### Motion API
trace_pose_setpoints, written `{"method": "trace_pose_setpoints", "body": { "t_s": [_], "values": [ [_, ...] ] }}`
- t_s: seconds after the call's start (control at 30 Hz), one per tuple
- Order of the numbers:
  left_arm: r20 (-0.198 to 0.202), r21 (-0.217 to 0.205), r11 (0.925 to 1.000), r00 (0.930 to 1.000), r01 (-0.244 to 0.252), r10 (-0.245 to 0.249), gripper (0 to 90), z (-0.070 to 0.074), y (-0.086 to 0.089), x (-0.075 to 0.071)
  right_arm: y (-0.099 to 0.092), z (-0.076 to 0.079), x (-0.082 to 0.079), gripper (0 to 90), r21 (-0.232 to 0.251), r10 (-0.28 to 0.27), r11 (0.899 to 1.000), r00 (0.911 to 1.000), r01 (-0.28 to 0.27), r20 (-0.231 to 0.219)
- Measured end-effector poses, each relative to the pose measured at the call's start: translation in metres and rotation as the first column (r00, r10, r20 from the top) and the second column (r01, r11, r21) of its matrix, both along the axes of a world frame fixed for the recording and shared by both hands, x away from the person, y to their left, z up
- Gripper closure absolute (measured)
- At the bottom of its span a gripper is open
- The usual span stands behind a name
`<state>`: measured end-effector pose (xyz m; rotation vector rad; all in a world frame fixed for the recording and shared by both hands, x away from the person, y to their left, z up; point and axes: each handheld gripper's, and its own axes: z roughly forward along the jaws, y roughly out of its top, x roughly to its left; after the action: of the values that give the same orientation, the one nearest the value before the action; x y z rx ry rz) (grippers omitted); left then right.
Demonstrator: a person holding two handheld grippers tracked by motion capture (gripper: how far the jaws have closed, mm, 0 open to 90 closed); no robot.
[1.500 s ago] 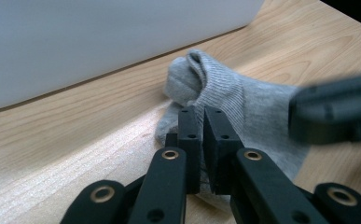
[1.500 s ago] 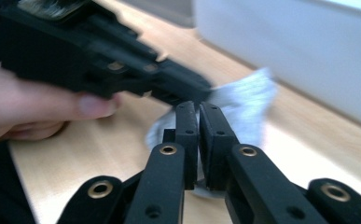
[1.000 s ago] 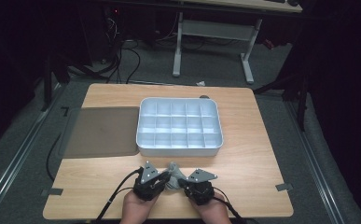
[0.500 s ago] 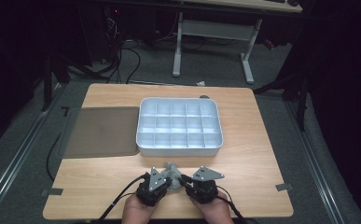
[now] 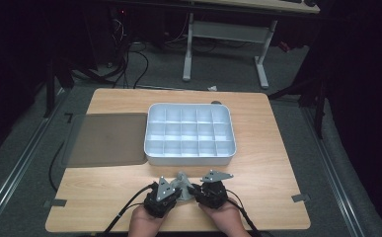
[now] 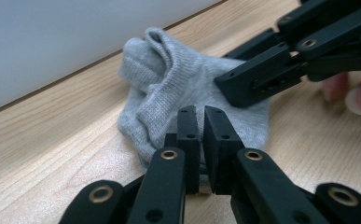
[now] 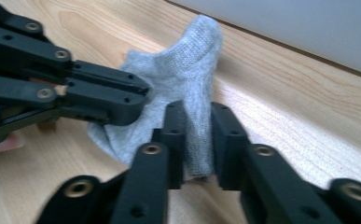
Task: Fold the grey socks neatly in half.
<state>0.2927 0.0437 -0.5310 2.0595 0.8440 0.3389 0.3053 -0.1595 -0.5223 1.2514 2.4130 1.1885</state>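
A small grey sock [image 5: 182, 177] lies bunched on the wooden table near its front edge, between both grippers. My left gripper [image 5: 177, 189] comes at it from the left. In the left gripper view its jaws [image 6: 201, 112] stand nearly together, pinching the sock's [image 6: 169, 88] near edge. My right gripper [image 5: 191, 189] meets it from the right. Its jaws [image 7: 197, 107] have just been closing, and a raised fold of the sock [image 7: 192, 70] is squeezed between them. Each gripper view also shows the other gripper's tip resting against the cloth.
A white tray [image 5: 191, 159] with several small compartments stands just behind the sock. Its wall fills the background in the left gripper view [image 6: 52, 42]. A dark mat [image 5: 107, 138] lies to the tray's left. Bare wood extends on both sides of the hands.
Both hands stay at the sock with only slight shifts of the grippers. The sock keeps its place in front of the tray.
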Motion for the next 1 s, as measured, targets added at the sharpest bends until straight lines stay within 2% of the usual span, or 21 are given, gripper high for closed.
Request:
{"method": "trace_pose_setpoints", "body": {
  "t_s": [0.03,0.07,0.13,0.17,0.27,0.43,0.47,0.53,0.73,0.83,1.0],
  "values": [
    [0.0,0.0,1.0,1.0,0.0,0.0,85.0,0.0,0.0,0.0,0.0,0.0,0.0,81.4,0.0,0.0,1.0,1.0,0.0,0.0],
    [-0.002,-0.003,1.0,1.0,-0.001,0.001,85.1,0.0,0.0,0.0,0.0,0.001,-0.009,81.8,0.001,0.004,1.0,0.9999,-0.004,0.015],
    [-0.003,-0.008,1.0,1.0,-0.002,0.002,85.2,-0.001,-0.001,0.0,0.0,0.001,-0.013,81.9,0.004,0.005,1.0,0.9998,-0.005,0.019],
    [-0.003,-0.008,1.0,1.0,0.0,0.0,85.4,-0.001,-0.002,0.0,-0.001,0.002,-0.023,82.0,0.01,0.008,1.0,0.9994,-0.008,0.034],
    [-0.007,-0.011,0.9999,1.0,0.001,-0.001,85.5,-0.001,-0.004,0.0,0.001,0.0,-0.032,82.0,0.002,-0.003,1.0,0.9987,0.003,0.052],
    [-0.02,-0.024,0.9997,0.9998,-0.008,0.008,85.3,0.0,-0.004,0.001,0.001,-0.002,-0.032,82.0,0.004,-0.024,1.0,0.9984,0.023,0.051],
    [-0.033,-0.046,0.9989,0.9994,-0.011,0.01,82.7,0.003,-0.004,-0.001,0.002,-0.001,-0.032,81.9,-0.007,-0.026,1.0,0.9981,0.026,0.057],
    [-0.027,-0.047,0.9988,0.9996,-0.01,0.008,82.2,0.004,-0.005,-0.003,0.002,-0.001,-0.032,81.9,-0.011,-0.027,1.0,0.998,0.028,0.058],
    [-0.028,-0.034,0.9994,0.9996,-0.006,0.005,84.0,0.0,-0.005,-0.002,0.001,-0.001,-0.032,81.9,-0.016,-0.028,0.999,0.9973,0.029,0.068],
    [-0.018,-0.026,0.9996,0.9998,-0.006,0.005,84.5,-0.001,-0.006,-0.003,0.002,0.003,-0.033,82.0,-0.012,-0.033,0.999,0.9962,0.034,0.08],
    [-0.024,-0.025,0.9997,0.9997,-0.003,0.002,85.2,-0.001,-0.006,-0.003,0.008,0.009,-0.036,81.7,-0.017,-0.017,1.0,0.9947,0.019,0.101]
  ]
}}
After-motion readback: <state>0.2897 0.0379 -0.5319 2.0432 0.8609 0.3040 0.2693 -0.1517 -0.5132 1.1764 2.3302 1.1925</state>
